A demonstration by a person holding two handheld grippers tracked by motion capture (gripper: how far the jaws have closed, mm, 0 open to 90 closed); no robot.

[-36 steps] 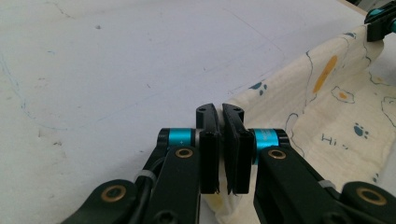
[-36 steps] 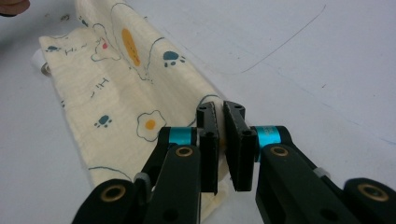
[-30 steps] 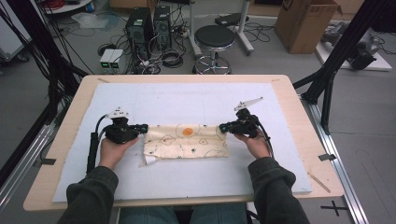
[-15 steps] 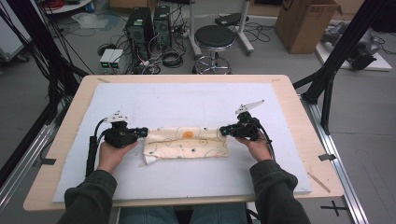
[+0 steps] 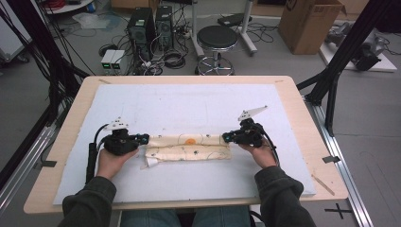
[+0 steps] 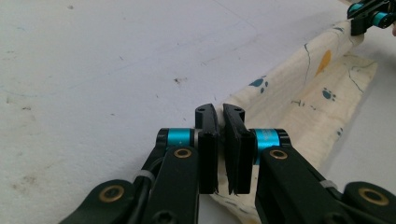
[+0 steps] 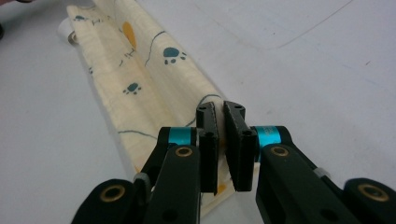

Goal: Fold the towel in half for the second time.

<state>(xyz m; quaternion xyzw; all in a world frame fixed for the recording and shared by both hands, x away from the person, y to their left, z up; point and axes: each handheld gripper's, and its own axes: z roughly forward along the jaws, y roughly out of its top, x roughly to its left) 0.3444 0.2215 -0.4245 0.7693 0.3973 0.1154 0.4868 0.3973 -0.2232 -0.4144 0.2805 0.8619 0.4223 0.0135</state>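
The cloth [image 5: 189, 146], judged light, limp and prone to sagging, is laid folded on the white worktop [image 5: 189, 109] and is gripped at its two ends, where the left claw [image 5: 145, 138] and right claw [image 5: 226, 137] are clenched on it.

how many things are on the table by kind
cloth: 1
grippers: 2, left gripper and right gripper, each shut on a cloth end
white mat: 1
total: 4
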